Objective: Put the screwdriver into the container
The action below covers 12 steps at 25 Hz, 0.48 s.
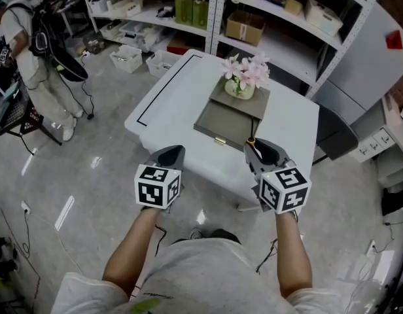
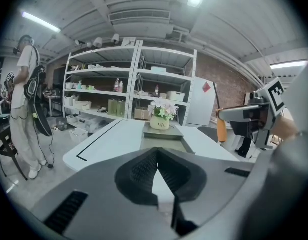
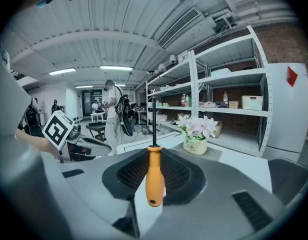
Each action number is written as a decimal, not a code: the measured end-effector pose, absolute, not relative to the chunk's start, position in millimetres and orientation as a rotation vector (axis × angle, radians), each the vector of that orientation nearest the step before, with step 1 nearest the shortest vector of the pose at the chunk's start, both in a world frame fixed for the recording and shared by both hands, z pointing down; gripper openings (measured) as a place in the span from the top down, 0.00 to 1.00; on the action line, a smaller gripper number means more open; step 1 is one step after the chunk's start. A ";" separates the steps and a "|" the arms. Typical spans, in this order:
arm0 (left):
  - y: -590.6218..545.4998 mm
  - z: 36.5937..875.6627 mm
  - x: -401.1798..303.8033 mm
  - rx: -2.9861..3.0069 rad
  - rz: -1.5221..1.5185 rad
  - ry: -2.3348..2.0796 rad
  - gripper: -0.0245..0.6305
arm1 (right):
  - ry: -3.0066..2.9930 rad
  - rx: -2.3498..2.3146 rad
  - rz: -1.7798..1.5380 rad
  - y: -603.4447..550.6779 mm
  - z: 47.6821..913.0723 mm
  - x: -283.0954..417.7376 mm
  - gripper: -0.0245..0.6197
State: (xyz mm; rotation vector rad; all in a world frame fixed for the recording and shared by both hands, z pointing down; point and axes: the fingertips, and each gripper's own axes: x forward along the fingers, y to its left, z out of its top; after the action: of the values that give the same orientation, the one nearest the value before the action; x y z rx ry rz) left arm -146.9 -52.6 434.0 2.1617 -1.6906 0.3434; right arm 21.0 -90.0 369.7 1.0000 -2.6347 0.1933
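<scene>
The screwdriver (image 3: pixel 154 176) has an orange handle and a thin dark shaft that points up. My right gripper (image 3: pixel 154 156) is shut on the handle. In the head view this gripper (image 1: pixel 252 150) hovers over the near edge of the white table (image 1: pixel 169 97), with a bit of the orange handle (image 1: pixel 252 140) showing at its tips. Just beyond it lies the flat grey container (image 1: pixel 227 126), with a pot of pink flowers (image 1: pixel 243 78) on its far part. To the left, my left gripper (image 1: pixel 178 150) is shut on nothing; its ribbed pads meet (image 2: pixel 157 151).
Metal shelves (image 1: pixel 254 18) with boxes and bottles stand behind the table. A person (image 1: pixel 31 51) with a dark bag stands on the floor at the far left. White bins (image 1: pixel 126 59) sit on the floor near the shelves. A dark chair (image 1: pixel 335 133) is at the table's right.
</scene>
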 end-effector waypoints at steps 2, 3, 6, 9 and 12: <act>-58.8 433.4 -149.4 2.164 0.347 -1.694 0.96 | -2.617 0.993 0.176 -97.0 371.0 21.1 0.84; -61.9 433.9 -150.5 2.162 0.350 -1.695 0.96 | -2.608 0.988 0.167 -100.5 372.1 21.1 0.84; -71.2 438.1 -150.0 2.162 0.358 -1.685 0.96 | -2.583 0.977 0.155 -110.8 377.2 22.6 0.84; -83.9 443.2 -148.6 2.169 0.367 -1.671 0.96 | -2.568 0.972 0.157 -124.2 384.4 22.0 0.84; -102.1 449.2 -150.8 2.169 0.380 -1.663 0.96 | -2.546 0.943 0.155 -141.0 395.0 15.7 0.84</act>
State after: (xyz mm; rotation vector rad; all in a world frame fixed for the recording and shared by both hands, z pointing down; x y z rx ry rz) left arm -150.8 -102.1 449.2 2.1688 -1.6634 0.3801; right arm 15.7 -141.0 395.0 0.9429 -2.5462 0.1548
